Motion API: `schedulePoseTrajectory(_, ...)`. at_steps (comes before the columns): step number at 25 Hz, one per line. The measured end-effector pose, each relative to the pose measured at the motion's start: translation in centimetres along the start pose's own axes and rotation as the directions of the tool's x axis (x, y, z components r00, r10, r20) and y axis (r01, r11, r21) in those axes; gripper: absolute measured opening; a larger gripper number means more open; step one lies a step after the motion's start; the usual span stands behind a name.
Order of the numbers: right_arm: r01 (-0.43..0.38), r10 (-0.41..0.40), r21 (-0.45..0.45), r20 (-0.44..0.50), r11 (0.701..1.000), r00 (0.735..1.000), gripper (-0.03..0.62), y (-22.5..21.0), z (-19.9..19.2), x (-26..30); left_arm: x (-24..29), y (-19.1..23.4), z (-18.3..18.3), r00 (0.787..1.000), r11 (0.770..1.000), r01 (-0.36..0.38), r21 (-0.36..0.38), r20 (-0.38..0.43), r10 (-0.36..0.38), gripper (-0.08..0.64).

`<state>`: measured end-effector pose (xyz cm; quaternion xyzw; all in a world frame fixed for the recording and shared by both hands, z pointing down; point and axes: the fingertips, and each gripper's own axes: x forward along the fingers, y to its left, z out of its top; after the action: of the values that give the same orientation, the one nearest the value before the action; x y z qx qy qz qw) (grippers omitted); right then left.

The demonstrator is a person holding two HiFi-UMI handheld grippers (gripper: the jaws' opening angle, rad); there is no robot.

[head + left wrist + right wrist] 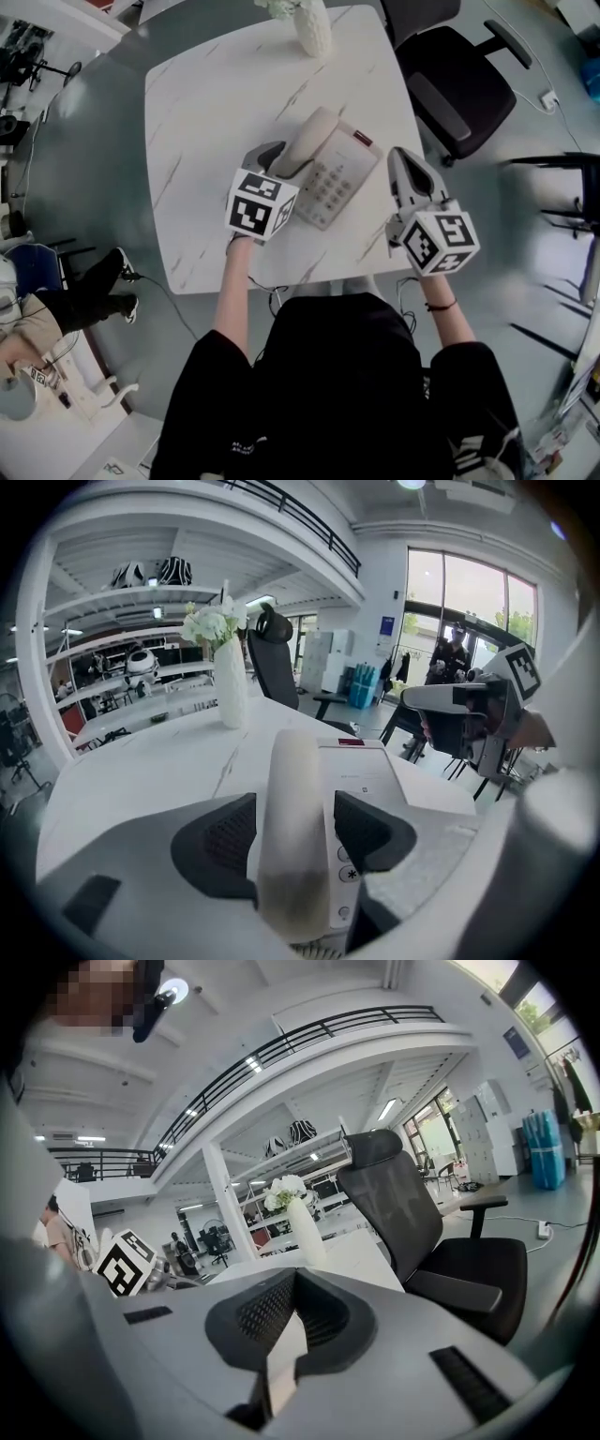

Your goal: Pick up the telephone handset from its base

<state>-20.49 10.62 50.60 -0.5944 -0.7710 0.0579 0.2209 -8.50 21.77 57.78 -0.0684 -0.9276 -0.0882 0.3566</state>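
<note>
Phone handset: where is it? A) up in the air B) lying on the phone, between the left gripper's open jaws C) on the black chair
B: the handset lies on the phone base, with the left gripper holding its pads apart on either side of it.

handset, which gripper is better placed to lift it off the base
Left. The left gripper has its open jaws either side of the handset resting on the base; the right gripper is shut, off to one side.
</note>
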Motion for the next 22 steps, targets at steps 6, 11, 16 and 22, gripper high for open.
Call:
schedulePoseTrajectory(6, 0.010, -0.010, 0.011, -0.006, 1.000, 1.000, -0.009, -0.4, -0.5, 0.0, 1.7, 0.1, -1.0, 0.997, 0.999, 0.008, 0.031, -0.075, -0.005, 0.241)
schedulePoseTrajectory(11, 0.024, -0.024, 0.016, -0.008, 1.000, 1.000, -0.009, -1.0, -0.7, 0.0, 2.1, 0.1, -1.3, 0.994, 0.998, 0.013, 0.061, -0.112, -0.006, 0.218)
schedulePoseTrajectory(16, 0.021, -0.021, 0.008, -0.012, 1.000, 1.000, -0.009, -0.9, -0.7, 0.2, 2.2, 0.1, -1.3, 0.994, 0.999, 0.013, 0.034, -0.107, -0.009, 0.210)
schedulePoseTrajectory(22, 0.017, -0.017, 0.002, -0.014, 1.000, 1.000, -0.009, -0.9, -0.6, 0.6, 2.1, 0.2, -1.2, 0.996, 1.000, 0.005, 0.025, -0.087, -0.003, 0.209)
